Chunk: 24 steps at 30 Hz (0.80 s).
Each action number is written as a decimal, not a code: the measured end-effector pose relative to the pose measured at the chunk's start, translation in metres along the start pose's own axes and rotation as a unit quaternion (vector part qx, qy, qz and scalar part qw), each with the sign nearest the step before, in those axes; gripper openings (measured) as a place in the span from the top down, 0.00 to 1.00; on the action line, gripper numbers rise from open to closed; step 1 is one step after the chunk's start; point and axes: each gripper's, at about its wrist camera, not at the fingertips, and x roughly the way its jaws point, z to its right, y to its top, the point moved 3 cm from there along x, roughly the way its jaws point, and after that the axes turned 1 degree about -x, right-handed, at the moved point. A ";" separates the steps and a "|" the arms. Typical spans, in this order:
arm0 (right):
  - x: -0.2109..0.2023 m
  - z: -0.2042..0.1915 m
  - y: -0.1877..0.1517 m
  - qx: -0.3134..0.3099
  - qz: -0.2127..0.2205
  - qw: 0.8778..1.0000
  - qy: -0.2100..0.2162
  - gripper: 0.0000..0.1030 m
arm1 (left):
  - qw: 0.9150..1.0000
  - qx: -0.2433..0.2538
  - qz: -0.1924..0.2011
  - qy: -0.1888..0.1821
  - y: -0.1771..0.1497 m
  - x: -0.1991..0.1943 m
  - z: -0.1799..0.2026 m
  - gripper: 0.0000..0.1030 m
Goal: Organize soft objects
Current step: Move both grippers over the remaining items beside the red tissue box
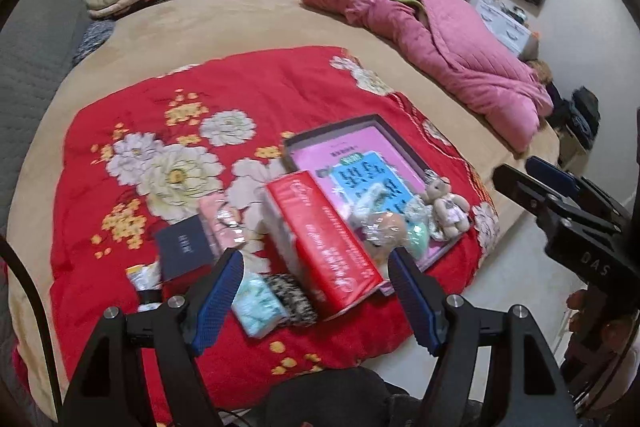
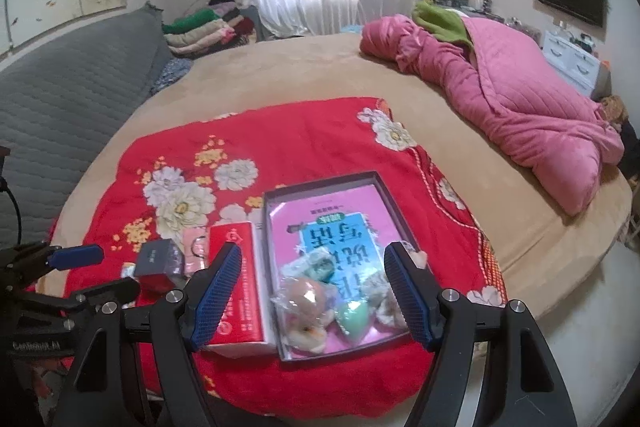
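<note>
Your bed point(image 2: 304, 75) carries a red quilt point(image 2: 312, 143) with a shallow tray point(image 2: 276, 223) on it. A red box point(image 1: 324, 239) lies just beside the tray's left wall. The wrapped soft toys point(image 2: 316, 303) sit bunched at the tray's near end. Your left gripper point(image 1: 316, 295) and right gripper point(image 2: 310, 291) both hang above them, jaws apart, holding nothing.

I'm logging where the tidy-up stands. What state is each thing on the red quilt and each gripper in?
Left gripper: open, empty.
Right gripper: open, empty.
Shallow box: open, holding the booklet and toys.
Blue booklet: flat in box.
Wrapped plush toys: bagged, in box.
Teddy bear: lying on box edge.
Red carton: closed, beside box.
Dark card: flat on quilt.
</note>
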 end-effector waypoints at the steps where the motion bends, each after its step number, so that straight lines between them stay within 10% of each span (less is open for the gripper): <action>1: -0.001 -0.004 0.001 -0.004 0.001 1.000 0.002 0.27 | 1.000 -0.008 0.004 0.004 0.000 -0.005 -0.009 0.28; 12: -0.007 -0.053 0.008 -0.038 0.011 0.999 0.036 0.27 | 0.995 -0.082 0.030 0.049 -0.018 -0.046 -0.097 0.28; 24: 0.013 -0.107 -0.001 -0.087 -0.014 0.994 0.060 0.27 | 0.990 -0.136 -0.036 0.018 -0.064 -0.004 -0.132 0.28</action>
